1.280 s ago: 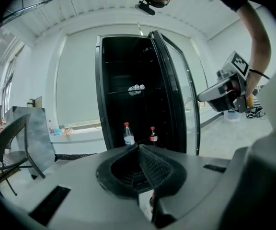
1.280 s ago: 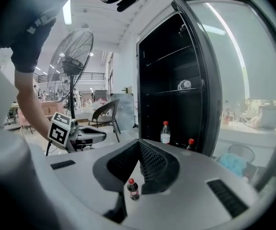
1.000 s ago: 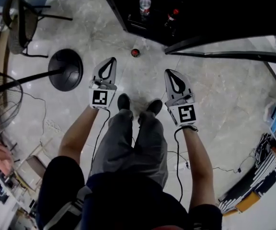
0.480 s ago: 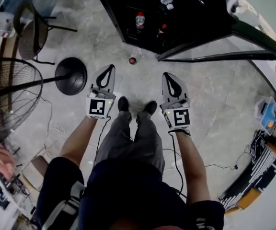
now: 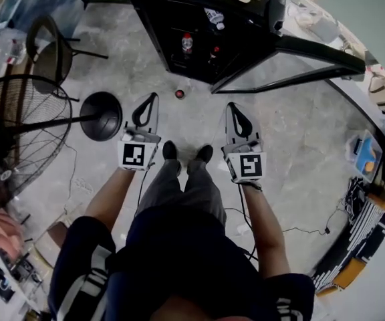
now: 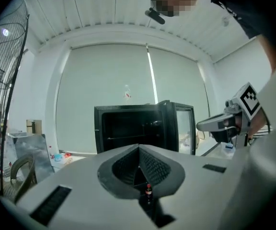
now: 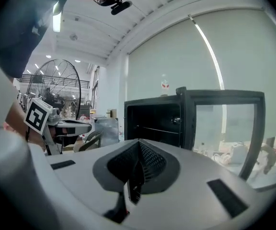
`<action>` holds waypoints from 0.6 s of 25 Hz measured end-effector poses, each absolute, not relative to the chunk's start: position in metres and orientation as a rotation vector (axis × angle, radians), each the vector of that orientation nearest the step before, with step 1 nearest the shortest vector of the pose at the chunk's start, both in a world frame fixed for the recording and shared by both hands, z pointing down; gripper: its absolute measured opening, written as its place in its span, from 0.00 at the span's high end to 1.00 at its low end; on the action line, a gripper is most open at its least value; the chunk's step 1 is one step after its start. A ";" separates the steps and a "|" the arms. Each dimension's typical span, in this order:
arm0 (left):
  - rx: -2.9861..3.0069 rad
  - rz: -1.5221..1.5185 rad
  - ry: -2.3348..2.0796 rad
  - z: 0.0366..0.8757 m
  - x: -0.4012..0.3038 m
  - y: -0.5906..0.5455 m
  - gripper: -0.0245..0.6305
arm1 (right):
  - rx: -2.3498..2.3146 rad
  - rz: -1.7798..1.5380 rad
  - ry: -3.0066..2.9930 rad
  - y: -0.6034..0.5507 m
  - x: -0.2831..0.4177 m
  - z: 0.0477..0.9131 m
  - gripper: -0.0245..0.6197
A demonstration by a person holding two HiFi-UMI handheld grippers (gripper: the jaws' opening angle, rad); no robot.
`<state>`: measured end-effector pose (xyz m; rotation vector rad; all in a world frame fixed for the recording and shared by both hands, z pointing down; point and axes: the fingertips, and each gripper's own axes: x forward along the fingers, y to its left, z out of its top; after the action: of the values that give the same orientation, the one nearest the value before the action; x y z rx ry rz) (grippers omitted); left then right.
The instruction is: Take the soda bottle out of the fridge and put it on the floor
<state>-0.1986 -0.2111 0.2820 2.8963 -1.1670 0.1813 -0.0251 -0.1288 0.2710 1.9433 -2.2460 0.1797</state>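
Left gripper (image 5: 151,102) (image 6: 139,166): you are holding it out in front at 11 o'clock of your shoes (image 5: 170,150), its jaws clenched together with nothing between them.
Right gripper (image 5: 234,110) (image 7: 137,163): you are holding it out at 1 o'clock of your shoes, beside the left one but well apart from it. Its jaws are pressing shut on nothing.
Bottle (image 5: 179,93) (image 6: 148,190): it is standing upright on the floor (image 5: 299,132) at 12 o'clock, ahead of both grippers and between their lines, touching neither. Its red cap is showing from above.
Fridge (image 5: 179,5) (image 6: 128,110) (image 7: 152,104): it is standing open at 12 o'clock, beyond the bottle.
Door (image 5: 293,65): the glass door is swinging out toward 2 o'clock.
Inside the fridge: other bottles (image 5: 187,43) are sitting on the dark shelves.
Fan (image 5: 12,132): it is leaning in at 9 o'clock, with its round base (image 5: 101,116) sitting just beside the left gripper.
Chair (image 5: 53,53): it is standing at 10 o'clock, well apart from the bottle.
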 end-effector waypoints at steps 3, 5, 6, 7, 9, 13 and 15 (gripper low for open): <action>2.895 0.139 -1.174 0.248 -0.197 -0.205 0.93 | 1.970 0.118 -2.242 -0.121 -0.022 0.238 0.93; 2.909 0.110 -1.179 0.226 -0.198 -0.198 0.93 | 1.981 0.126 -2.220 -0.112 -0.022 0.221 0.93; 2.915 0.101 -1.181 0.216 -0.199 -0.195 0.93 | 1.977 0.155 -2.199 -0.107 -0.022 0.215 0.93; 2.918 0.091 -1.182 0.206 -0.199 -0.192 0.93 | 1.972 0.176 -2.176 -0.102 -0.022 0.210 0.93; 2.917 0.066 -1.184 0.188 -0.200 -0.186 0.93 | 1.976 0.185 -2.153 -0.093 -0.022 0.197 0.93; 2.922 -0.017 -1.174 0.157 -0.202 -0.172 0.93 | 2.026 0.165 -2.153 -0.076 -0.018 0.167 0.93; 2.933 -0.056 -1.173 0.144 -0.203 -0.166 0.93 | 2.052 0.174 -2.140 -0.068 -0.014 0.155 0.93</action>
<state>-0.2026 -0.1656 0.1436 2.9330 -1.1735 -0.0556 -0.0136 -0.0680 0.1549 2.0517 -2.1398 0.1738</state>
